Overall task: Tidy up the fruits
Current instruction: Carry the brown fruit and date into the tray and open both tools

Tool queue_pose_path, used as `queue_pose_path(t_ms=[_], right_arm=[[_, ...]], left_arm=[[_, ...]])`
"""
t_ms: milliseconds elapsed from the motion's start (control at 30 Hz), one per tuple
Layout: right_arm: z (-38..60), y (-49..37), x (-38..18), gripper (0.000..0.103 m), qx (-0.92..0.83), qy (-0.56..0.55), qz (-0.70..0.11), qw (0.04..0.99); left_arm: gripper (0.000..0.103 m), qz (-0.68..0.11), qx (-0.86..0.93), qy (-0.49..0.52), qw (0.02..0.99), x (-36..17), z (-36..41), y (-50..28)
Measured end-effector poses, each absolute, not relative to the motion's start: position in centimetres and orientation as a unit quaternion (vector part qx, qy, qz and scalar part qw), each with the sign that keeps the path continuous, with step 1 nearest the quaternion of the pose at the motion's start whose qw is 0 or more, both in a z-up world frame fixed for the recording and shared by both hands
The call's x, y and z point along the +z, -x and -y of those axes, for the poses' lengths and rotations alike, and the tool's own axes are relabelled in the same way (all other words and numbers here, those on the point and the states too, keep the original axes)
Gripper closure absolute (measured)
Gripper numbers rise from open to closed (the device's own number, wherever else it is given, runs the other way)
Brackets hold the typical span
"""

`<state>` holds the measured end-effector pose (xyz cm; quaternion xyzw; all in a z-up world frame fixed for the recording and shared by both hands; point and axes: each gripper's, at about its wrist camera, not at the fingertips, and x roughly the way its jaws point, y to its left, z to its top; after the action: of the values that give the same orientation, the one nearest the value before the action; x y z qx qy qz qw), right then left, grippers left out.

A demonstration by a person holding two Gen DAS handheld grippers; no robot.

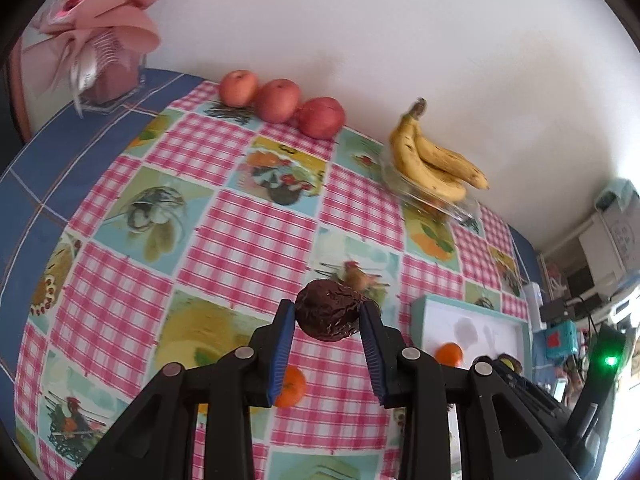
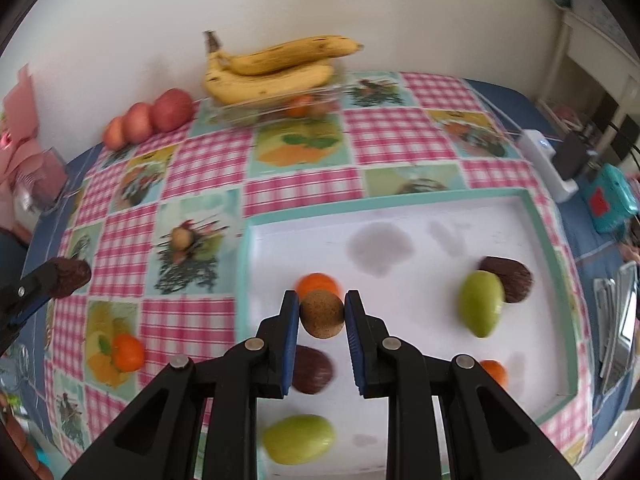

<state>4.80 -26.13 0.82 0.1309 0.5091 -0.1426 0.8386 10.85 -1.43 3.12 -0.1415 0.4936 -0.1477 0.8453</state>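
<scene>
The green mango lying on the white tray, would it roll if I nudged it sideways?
Probably only wobble: the green mango is egg-shaped and lies on its side. It leans against a dark fruit, which would likely block it. Its smooth skin may slip in tongs.

wall (image 1: 400, 32): plain white, met by the table's far edge | tablecloth (image 1: 248, 240): pink gingham with picture squares, laid over blue cloth (image 1: 60, 168) | right side: white shelving (image 2: 592, 52) seen, brightly lit | pink wrapped bouquet (image 1: 100, 28) stood at the far left corner
</scene>
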Motion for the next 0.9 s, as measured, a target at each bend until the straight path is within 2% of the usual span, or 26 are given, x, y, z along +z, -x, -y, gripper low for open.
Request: queue_pose_path(t_ms=[900], right_arm=[[37.6,2.1,2.5,0.079,-0.268,-0.186,-0.461,0.825]], left_arm=[[0.068,-0.500,-0.262,0.020,0.825,3.5,16.1,-4.4]])
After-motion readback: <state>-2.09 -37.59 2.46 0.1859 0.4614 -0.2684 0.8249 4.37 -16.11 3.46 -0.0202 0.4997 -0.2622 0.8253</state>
